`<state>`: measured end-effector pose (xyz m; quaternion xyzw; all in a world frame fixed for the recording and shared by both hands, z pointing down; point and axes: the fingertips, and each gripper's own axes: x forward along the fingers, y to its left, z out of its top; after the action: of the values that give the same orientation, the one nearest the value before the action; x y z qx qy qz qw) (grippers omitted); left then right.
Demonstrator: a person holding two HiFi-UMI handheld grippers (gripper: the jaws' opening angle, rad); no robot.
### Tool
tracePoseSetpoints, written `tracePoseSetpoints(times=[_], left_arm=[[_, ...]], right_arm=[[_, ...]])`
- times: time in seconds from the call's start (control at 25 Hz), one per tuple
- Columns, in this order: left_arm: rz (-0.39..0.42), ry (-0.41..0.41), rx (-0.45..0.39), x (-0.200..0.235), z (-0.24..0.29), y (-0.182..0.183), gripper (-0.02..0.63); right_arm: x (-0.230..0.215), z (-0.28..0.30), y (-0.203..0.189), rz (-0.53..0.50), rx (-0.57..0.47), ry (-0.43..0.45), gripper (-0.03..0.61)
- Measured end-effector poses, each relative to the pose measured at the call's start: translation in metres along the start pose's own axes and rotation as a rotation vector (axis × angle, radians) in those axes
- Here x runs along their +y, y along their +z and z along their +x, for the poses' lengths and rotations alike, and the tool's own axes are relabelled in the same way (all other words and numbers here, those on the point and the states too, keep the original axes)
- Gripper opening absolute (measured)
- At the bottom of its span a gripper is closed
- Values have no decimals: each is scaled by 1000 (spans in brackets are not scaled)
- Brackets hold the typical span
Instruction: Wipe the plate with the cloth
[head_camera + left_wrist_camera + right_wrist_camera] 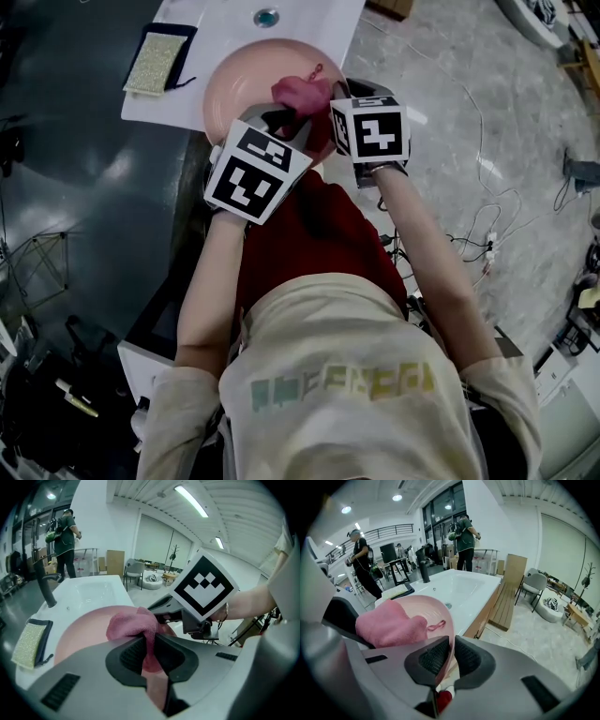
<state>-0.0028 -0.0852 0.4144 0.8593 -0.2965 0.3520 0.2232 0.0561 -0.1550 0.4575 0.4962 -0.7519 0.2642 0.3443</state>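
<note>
A pink plate (246, 84) is held over the near edge of a white sink counter (202, 28). My right gripper (349, 98) is shut on the plate's near right rim; in the right gripper view the rim (449, 634) runs between the two pads. A pink cloth (300, 94) lies bunched on the plate's face. My left gripper (281, 120) is shut on the cloth, and the left gripper view shows the cloth (133, 625) pinched between its jaws against the plate (82, 632). The cloth (391, 625) shows a small loop at its right end.
A yellow sponge on a dark tray (156, 61) lies at the counter's left. The drain (267, 17) is at the basin's far side, and a black tap (46, 590) stands at the left. People stand behind the counter. Cables (487, 216) lie on the floor to the right.
</note>
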Motion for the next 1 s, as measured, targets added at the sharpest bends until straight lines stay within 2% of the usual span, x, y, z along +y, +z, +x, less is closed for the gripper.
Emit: tracePoseSetpoints(times=[0.4,1.0], left_arm=[[20,-45,58,-20,6,-26,60],[8,13,131,4,-23,-66,61]], right_arm=[[1,0,-1,-15,-8,-7,61],[4,0,-2,-42,-11,-12,61]])
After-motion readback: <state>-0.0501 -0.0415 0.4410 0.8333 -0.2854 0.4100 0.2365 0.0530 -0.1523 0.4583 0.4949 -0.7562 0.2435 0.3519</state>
